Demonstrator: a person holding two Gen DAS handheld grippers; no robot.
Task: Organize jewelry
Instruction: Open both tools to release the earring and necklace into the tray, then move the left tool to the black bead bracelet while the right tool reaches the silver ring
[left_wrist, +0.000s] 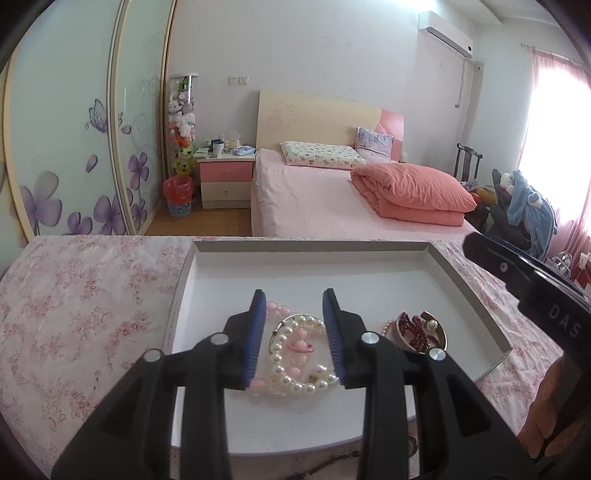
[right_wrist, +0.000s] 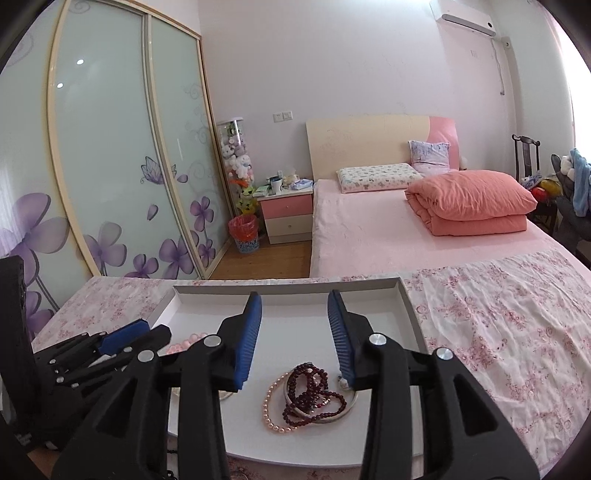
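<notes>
In the left wrist view, the left gripper (left_wrist: 293, 301) is being held over a shallow white tray (left_wrist: 469, 291) that is lying on a pink floral cloth (left_wrist: 85, 306); its blue-padded jaws are standing apart with nothing clamped, and a white pearl bracelet (left_wrist: 295, 354) with pink beads is being framed between them, lying on the tray floor (whether the pads are touching it cannot be told). Just to the right in the same tray, a dark red bead string (left_wrist: 415, 330) is being seen heaped with a silver bangle. The right gripper (left_wrist: 517, 273) is intruding at the right edge, partly blocking that corner. In the right wrist view, the right gripper (right_wrist: 295, 306) is likewise being held with jaws parted and empty above the tray (right_wrist: 410, 302), where the dark red bead string (right_wrist: 314, 391) is lying tangled over a pink pearl bracelet (right_wrist: 271, 410) and the bangle. The left gripper (right_wrist: 122, 336) is crowding the lower left, hiding part of the tray. Behind, a pink bed (right_wrist: 388, 236) and a folded quilt (right_wrist: 472, 203) are being shown.
</notes>
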